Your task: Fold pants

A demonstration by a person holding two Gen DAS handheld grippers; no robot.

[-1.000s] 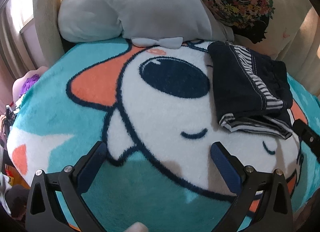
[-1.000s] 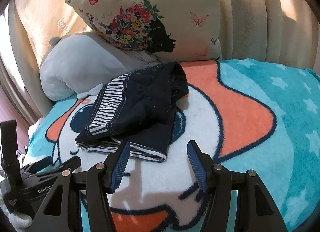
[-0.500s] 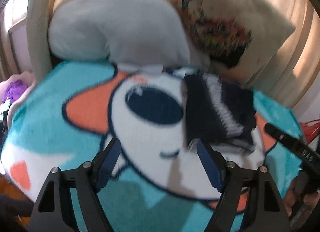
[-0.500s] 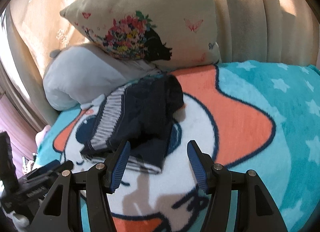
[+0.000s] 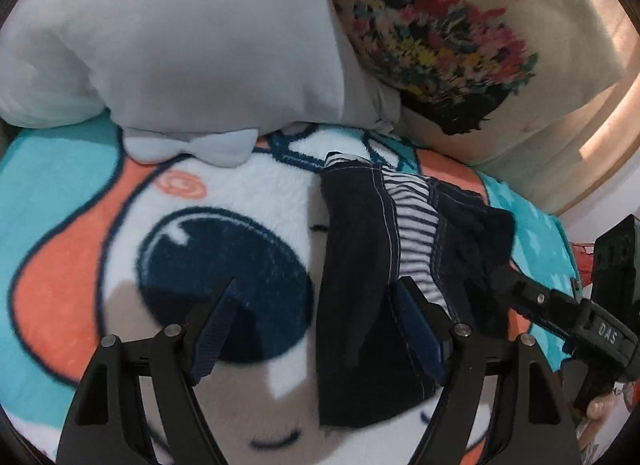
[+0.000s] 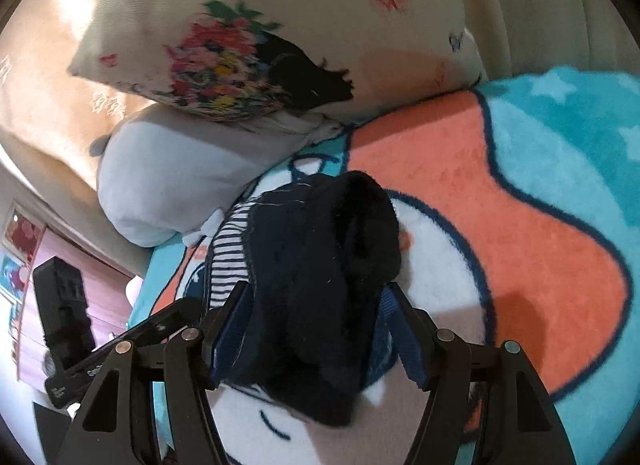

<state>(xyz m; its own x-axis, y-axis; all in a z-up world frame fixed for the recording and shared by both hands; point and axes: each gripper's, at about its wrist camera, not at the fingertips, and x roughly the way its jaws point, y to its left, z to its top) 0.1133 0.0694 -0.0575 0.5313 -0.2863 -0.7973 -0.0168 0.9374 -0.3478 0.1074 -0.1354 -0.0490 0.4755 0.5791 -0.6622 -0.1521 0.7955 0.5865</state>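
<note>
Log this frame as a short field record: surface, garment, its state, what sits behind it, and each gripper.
surface: plush cartoon blanket in teal, orange and white
garment: dark navy pants with a striped lining showing
garment state: folded into a compact bundle, lying on the blanket
behind: grey plush pillow and floral cushion, the cushion leaning over the pillow
left gripper: jaws apart over the bundle's near left edge, not pressing it
right gripper: jaws opening, straddling the bundle's near end; contact with the cloth unclear
</note>
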